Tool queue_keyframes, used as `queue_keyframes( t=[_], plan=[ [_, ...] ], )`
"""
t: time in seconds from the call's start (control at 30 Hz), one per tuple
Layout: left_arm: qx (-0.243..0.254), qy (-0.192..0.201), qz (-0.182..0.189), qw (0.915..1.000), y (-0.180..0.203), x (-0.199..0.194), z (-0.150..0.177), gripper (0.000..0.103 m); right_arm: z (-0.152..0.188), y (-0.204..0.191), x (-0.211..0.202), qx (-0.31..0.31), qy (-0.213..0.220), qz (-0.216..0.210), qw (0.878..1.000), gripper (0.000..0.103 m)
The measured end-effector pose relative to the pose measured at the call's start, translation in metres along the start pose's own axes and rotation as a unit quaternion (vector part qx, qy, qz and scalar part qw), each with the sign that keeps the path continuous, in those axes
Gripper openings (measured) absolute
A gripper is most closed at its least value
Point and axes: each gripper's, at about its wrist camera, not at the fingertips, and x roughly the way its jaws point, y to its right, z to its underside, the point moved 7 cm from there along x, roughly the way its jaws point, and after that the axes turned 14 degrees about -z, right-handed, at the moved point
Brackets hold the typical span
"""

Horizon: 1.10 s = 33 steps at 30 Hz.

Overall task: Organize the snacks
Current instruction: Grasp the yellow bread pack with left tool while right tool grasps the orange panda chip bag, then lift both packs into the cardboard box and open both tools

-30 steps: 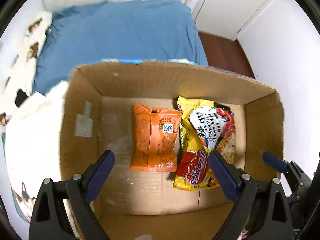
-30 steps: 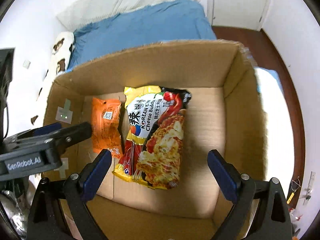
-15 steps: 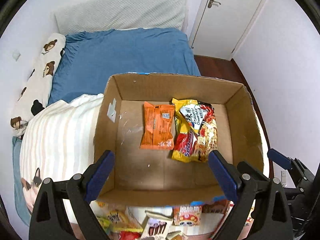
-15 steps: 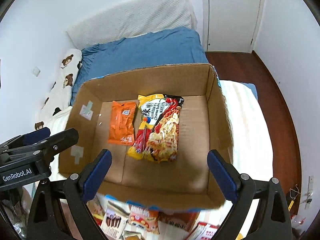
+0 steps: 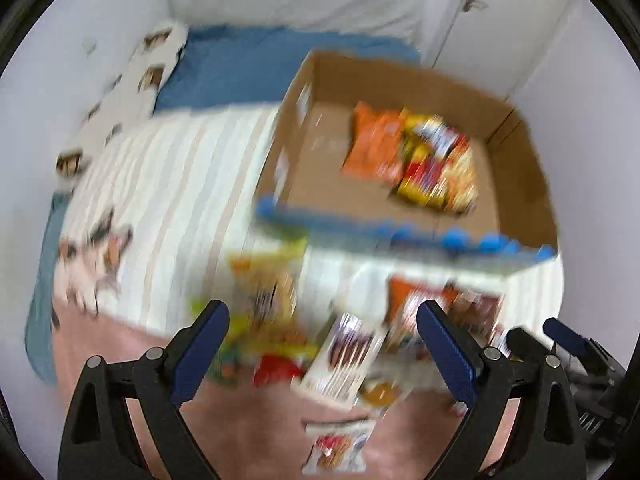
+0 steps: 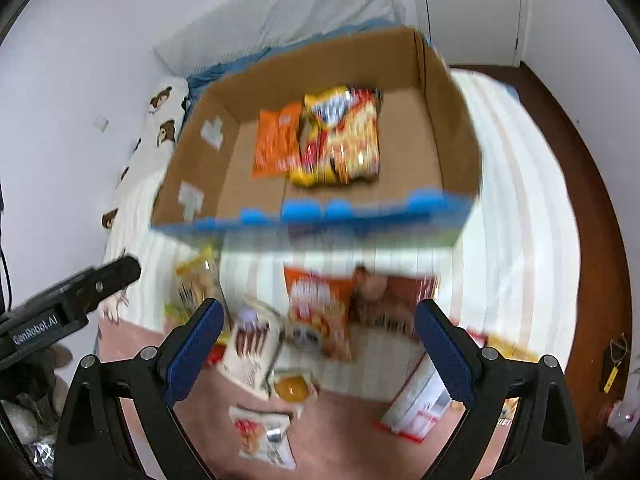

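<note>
Nearest the cameras, the left tool [image 5: 322,344] and the right tool [image 6: 318,342] both stand with their fingers wide apart and nothing between them, each pointing down at the bed [image 6: 520,184]. Taking the cardboard box [image 6: 452,120] as the landmark, a loose spread of snacks lies on the bed on the near side of the box, under and around the two tools: a white packet with dark sticks [image 6: 250,346], an orange bag [image 6: 318,312] just beside it, a brown bag [image 6: 380,296] next to that, a yellow packet [image 6: 196,280] toward the left, a small round yellow cup [image 6: 292,388], a white and red packet [image 6: 262,434] closest of all, and a white box with red edging [image 6: 416,408] toward the right. Blur hides their labels. Farther out, inside the box, an orange packet [image 6: 276,140] lies flat on the floor of the box with a yellow and red noodle pack [image 6: 342,136] touching its right edge; the remaining floor of the box is bare cardboard. Beyond the box are a blue sheet [image 5: 256,68], a bear-print pillow [image 5: 148,64] and a white door [image 6: 472,4]. Judging by this, the sorting is only begun: two or so packs are stowed, most remain outside, and the next step is probably choosing one from the near pile.
</note>
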Motion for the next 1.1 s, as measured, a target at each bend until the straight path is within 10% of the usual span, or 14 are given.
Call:
queue_keyframes(
  t=[0.43, 0.87, 1.1],
  plan=[
    [-0.006, -0.09, -0.056, 0.9944, -0.047, 0.101, 0.045, 0.096, 0.014, 0.031, 0.104, 0.071, -0.029, 0.042, 0.996, 0.084],
    [0.003, -0.154, 0.012, 0.9879, -0.026, 0.16, 0.013, 0.096, 0.015, 0.033, 0.132, 0.101, -0.05, 0.082, 0.99, 0.055],
    [0.045, -0.15, 0.012, 0.9876, -0.012, 0.171, 0.01, 0.052, 0.023, 0.033, 0.114, 0.096, -0.078, 0.076, 0.989, 0.055]
  ],
)
